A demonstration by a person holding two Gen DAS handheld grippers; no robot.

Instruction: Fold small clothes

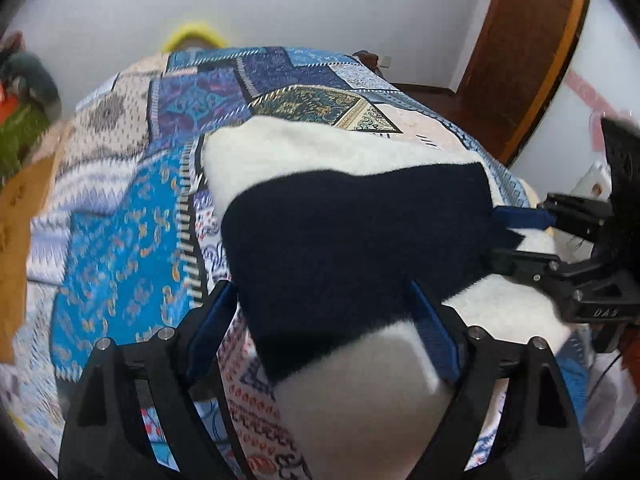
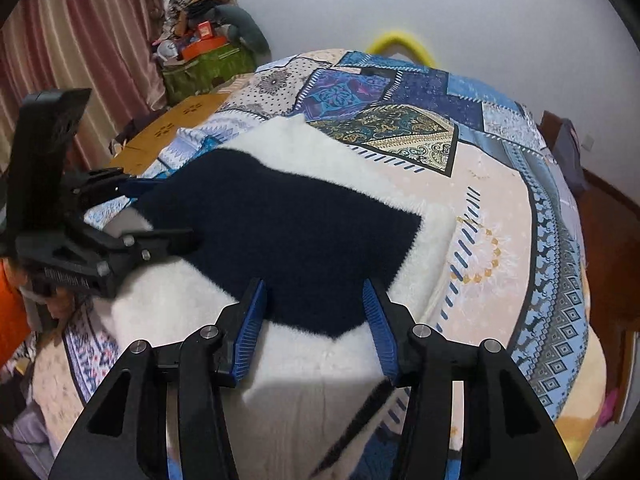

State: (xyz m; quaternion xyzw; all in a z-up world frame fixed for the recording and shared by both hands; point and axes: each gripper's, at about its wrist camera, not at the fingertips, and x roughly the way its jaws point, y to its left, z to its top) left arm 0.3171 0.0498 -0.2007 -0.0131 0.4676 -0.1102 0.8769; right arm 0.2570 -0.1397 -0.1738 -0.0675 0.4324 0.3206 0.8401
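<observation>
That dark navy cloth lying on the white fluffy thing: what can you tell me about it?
The navy cloth looks soft, fuzzy and knitted, plain in colour, with an irregular, jagged outline. It lies spread nearly flat on a white fleece on the patterned bedspread. The left claw and right claw stand open at two of its edges; whether they touch it is unclear.

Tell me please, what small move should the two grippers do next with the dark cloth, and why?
Probably close both grippers on the near edge. The navy cloth lies flat on the white fleece, and both the left gripper and the right gripper stand open astride its near edge, pressing nothing. Gripping the edge would allow a fold.
</observation>
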